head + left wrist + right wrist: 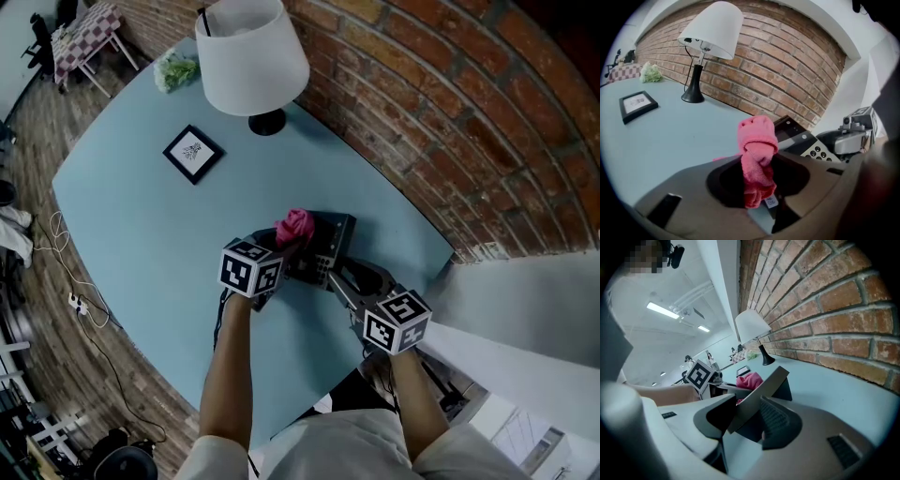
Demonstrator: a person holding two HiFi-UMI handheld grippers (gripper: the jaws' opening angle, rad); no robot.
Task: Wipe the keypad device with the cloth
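Note:
A dark keypad device (pixel 330 240) lies on the light blue table (pixel 141 225) near the brick wall. My left gripper (pixel 284 247) is shut on a bunched pink cloth (pixel 295 225), which sits at the device's left end. In the left gripper view the cloth (pixel 757 136) stands up between the jaws of the left gripper (pixel 759 174), with the keypad device (pixel 802 140) just behind it. My right gripper (pixel 748 421) is shut on the edge of the keypad device (pixel 761 392); the pink cloth (pixel 749 379) shows past it.
A white-shaded lamp (pixel 251 52) stands at the table's far side, with a black picture frame (pixel 193 153) and a green bunch (pixel 175 70) to its left. The brick wall (pixel 450 112) runs along the right. Cables (pixel 75 300) lie on the wooden floor.

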